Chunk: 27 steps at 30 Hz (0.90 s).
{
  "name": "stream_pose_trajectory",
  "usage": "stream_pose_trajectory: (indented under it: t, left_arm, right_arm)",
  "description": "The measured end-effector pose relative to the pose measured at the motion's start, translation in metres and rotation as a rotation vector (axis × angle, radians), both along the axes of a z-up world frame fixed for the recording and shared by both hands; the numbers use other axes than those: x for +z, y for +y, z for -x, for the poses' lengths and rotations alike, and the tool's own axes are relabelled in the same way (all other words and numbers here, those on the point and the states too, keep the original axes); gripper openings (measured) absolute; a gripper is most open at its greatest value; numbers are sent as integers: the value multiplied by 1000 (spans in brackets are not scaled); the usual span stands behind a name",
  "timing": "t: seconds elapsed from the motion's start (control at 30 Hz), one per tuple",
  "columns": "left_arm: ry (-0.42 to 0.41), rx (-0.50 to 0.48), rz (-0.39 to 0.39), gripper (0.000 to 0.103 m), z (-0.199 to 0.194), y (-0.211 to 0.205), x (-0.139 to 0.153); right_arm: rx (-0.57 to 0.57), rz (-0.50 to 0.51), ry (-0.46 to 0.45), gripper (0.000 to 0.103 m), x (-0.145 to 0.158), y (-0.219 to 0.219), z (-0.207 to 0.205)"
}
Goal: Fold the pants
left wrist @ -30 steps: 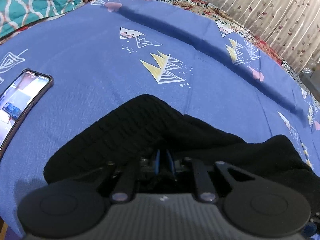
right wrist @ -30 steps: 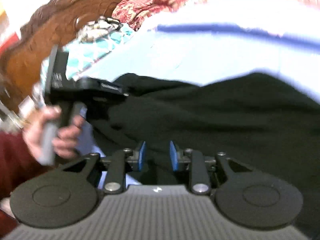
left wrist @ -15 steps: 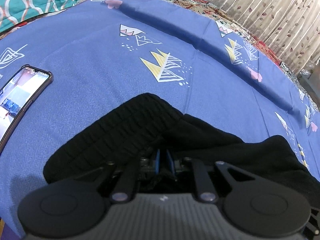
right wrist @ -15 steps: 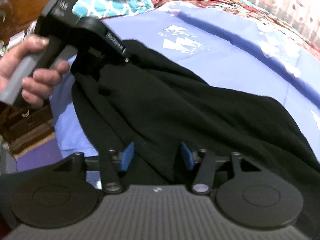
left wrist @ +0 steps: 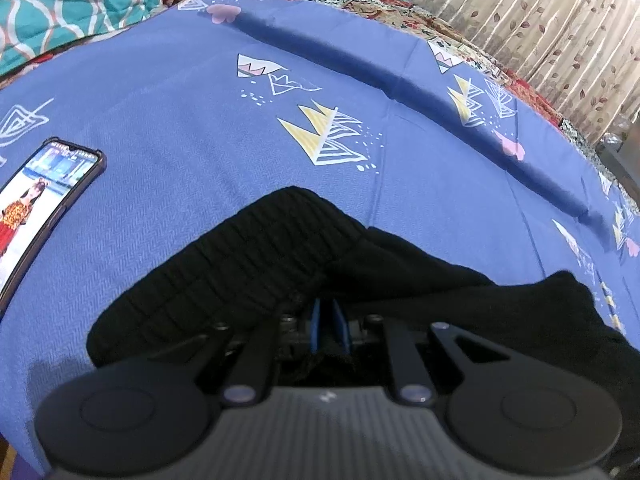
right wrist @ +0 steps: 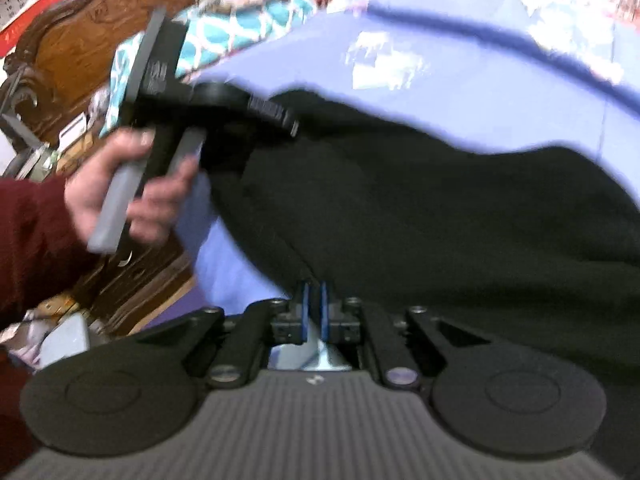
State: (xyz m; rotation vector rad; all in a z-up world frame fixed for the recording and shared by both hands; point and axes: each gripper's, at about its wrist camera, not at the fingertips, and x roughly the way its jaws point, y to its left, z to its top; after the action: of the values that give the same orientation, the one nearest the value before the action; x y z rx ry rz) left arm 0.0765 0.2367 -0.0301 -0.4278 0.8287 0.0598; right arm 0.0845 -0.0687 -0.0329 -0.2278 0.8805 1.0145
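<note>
While both grippers pinch the black pants (left wrist: 280, 264), you hold the garment low over the blue patterned bedsheet (left wrist: 168, 128). The left gripper (left wrist: 327, 322) has its blue pads drawn together on dark cloth just behind the ribbed waistband (left wrist: 256, 256), which lies draped on the sheet ahead of it. The right gripper (right wrist: 314, 312) shows its pads nearly touching at the lower hem of the fabric; they appear clamped on a thin edge, though motion blur leaves the bite itself uncertain. In the right wrist view your left hand (right wrist: 120, 188) grips the other tool's handle at the garment's far end.

To do this step well, judged from the slack between the two holds, keep both pinches firm and draw the cloth taut before laying one half over the other, so the waistband lands square and no ridge forms under the fold.

Mind the margins: a phone (left wrist: 40, 208) with a lit screen lies on the sheet to the left, near the waistband but apart from it. A raised crease (left wrist: 400, 84) crosses the sheet beyond. Open sheet lies between garment and crease, giving room to carry the fold forward. The carved wooden headboard (right wrist: 80, 40) stands behind your left hand.
</note>
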Motion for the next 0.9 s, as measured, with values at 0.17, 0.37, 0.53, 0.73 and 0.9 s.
stream_pose_trajectory:
  t: [0.17, 0.37, 0.53, 0.73, 0.9]
  left_arm:
    - [11, -2, -13, 12, 1, -1, 5]
    - [-80, 40, -39, 18, 33, -6, 37]
    - [-188, 8, -68, 24, 56, -33, 62]
    - [-100, -88, -99, 24, 36, -66, 39]
    - [23, -79, -165, 13, 25, -60, -1]
  right_arm:
    - [-65, 3, 22, 12, -24, 1, 1]
    - [-114, -102, -22, 29, 7, -35, 2]
    - [-295, -186, -49, 29, 19, -81, -12]
    - [-438, -162, 101, 29, -20, -99, -31]
    - [-506, -222, 180, 26, -41, -114, -33]
